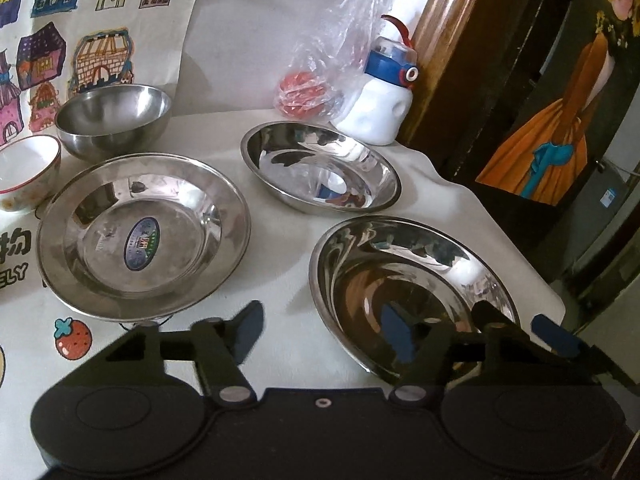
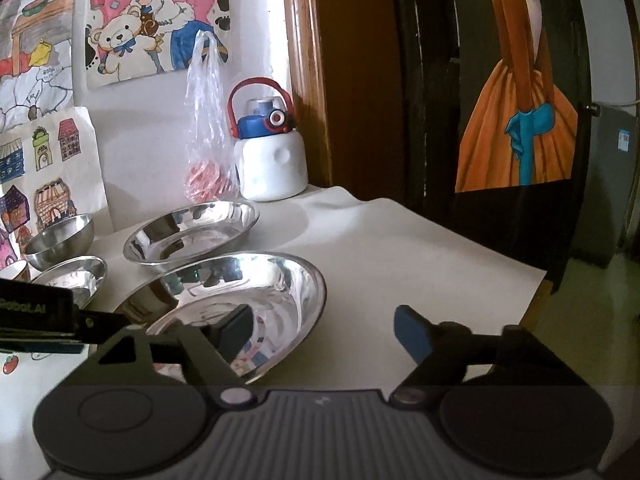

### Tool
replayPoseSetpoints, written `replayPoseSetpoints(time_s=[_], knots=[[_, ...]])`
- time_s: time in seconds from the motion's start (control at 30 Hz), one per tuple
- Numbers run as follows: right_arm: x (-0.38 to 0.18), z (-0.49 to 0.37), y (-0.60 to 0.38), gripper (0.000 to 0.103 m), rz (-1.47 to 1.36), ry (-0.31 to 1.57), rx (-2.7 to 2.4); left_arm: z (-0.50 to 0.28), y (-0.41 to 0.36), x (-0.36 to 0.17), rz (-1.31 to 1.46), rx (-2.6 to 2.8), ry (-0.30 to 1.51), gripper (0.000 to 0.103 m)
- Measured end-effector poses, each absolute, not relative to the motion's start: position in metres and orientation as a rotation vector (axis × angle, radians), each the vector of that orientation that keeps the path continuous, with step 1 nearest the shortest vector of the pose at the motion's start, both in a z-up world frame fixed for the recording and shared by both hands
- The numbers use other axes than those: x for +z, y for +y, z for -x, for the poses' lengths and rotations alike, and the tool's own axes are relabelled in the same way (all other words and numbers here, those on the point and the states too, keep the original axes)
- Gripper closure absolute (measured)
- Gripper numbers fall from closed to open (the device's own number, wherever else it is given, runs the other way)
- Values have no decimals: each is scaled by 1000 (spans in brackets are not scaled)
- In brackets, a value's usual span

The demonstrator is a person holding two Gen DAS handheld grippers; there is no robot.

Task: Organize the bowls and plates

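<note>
Three steel plates lie on the white-covered table. The nearest plate (image 1: 412,272) (image 2: 260,292) has both grippers at it. My left gripper (image 1: 323,330) is open and straddles its near-left rim, one finger over the cloth and one over the plate's inside. On the right rim my right gripper (image 2: 324,332) (image 1: 520,324) is open too, with its left finger (image 2: 236,328) inside the plate. Behind are a second plate (image 1: 320,168) (image 2: 192,232) and a plate with an oval sticker (image 1: 144,236) (image 2: 72,276). A steel bowl (image 1: 114,120) (image 2: 60,240) and a ceramic bowl (image 1: 28,172) sit far left.
A white and blue water bottle (image 1: 384,108) (image 2: 272,160) and a plastic bag (image 1: 308,96) holding something red stand at the back by the wall. The table's right edge (image 2: 536,280) drops off beside a dark door bearing a painting. Drawings cover the wall.
</note>
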State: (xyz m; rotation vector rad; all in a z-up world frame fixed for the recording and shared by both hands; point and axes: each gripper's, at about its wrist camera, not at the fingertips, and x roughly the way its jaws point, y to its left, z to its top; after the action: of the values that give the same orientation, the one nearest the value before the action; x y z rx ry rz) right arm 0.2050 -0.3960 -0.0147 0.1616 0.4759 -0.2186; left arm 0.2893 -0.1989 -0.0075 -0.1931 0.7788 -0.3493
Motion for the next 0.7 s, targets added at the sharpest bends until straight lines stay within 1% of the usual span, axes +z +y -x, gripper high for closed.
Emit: replayPoseSetpoints(time_s=[0.03, 0.07, 0.1, 0.13, 0.2, 0.23, 0.27, 0.3, 0.37, 0.5, 0.53, 0.7], knots=[[-15, -206, -395, 27, -163, 478, -217, -290, -199, -8, 197, -350, 782, 49], [-16, -207, -395, 31, -164, 480, -216, -291, -199, -8, 200, -348, 784, 56], [-16, -208, -394, 36, -165, 484, -214, -292, -200, -9, 202, -349, 788, 58], [-16, -209, -393, 38, -166, 489, -213, -293, -200, -9, 200, -353, 789, 62], [-17, -211, -391, 48, -167, 498, -212, -293, -202, -9, 187, -347, 781, 71], [-18, -212, -390, 50, -167, 502, -211, -293, -203, -10, 181, -346, 778, 74], [-18, -213, -389, 56, -166, 507, -211, -293, -203, -10, 177, -346, 778, 81], [-19, -213, -388, 61, -165, 512, -211, -294, -203, -10, 177, -349, 777, 84], [-19, -214, -387, 65, -169, 518, -208, -294, -203, -11, 174, -350, 775, 87], [-19, -215, -384, 77, -172, 524, -200, -293, -203, -11, 170, -352, 771, 87], [-18, -215, -383, 78, -172, 527, -197, -293, -203, -11, 172, -352, 771, 87], [-18, -213, -380, 79, -183, 529, -195, -291, -201, -10, 174, -349, 767, 88]])
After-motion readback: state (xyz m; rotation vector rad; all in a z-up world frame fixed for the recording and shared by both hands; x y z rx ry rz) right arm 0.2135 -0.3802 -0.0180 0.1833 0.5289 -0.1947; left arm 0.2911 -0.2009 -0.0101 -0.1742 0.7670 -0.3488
